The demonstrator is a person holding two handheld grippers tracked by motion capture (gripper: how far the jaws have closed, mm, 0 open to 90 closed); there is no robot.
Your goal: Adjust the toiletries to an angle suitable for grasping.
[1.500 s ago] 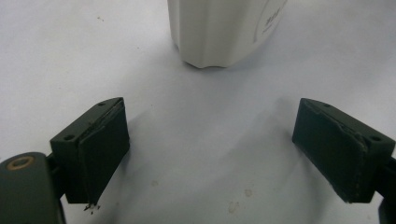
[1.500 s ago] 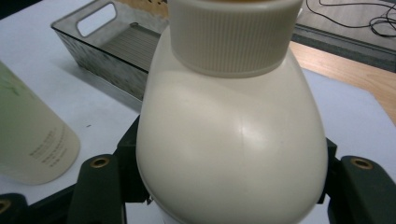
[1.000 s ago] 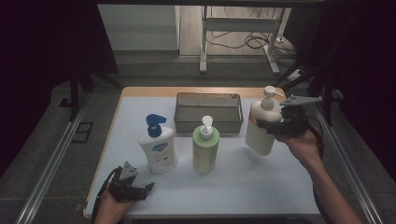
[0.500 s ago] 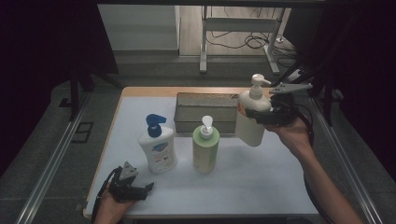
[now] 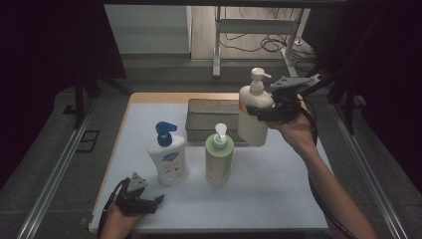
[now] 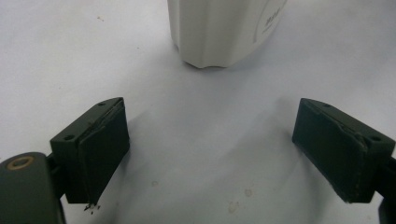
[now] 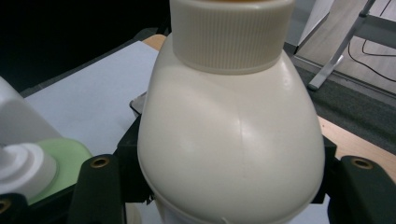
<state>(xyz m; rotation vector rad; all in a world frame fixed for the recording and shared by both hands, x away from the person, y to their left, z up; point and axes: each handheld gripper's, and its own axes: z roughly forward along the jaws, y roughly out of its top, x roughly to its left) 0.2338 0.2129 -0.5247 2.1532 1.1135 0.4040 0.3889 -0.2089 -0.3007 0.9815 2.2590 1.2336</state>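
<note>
My right gripper [image 5: 259, 112] is shut on a cream pump bottle [image 5: 254, 114], held in the air over the right end of the dark wire basket [image 5: 211, 117]. In the right gripper view the cream bottle [image 7: 231, 140] sits squeezed between both jaws. A green pump bottle [image 5: 219, 155] and a white bottle with a blue pump [image 5: 167, 155] stand on the white table [image 5: 278, 189]. My left gripper [image 5: 149, 203] rests open at the front left corner. Its view looks at the base of the white bottle [image 6: 219, 30] just ahead of its wide-apart jaws.
The basket stands at the table's back middle. The green bottle's pump [image 7: 23, 163] shows low left in the right gripper view, close under the held bottle. Dark floor rails run along both table sides, and a metal frame [image 5: 249, 30] stands behind.
The right hand has carried the cream bottle up and to the left, from the table's right side to over the basket's right end. The left gripper has stayed put.
</note>
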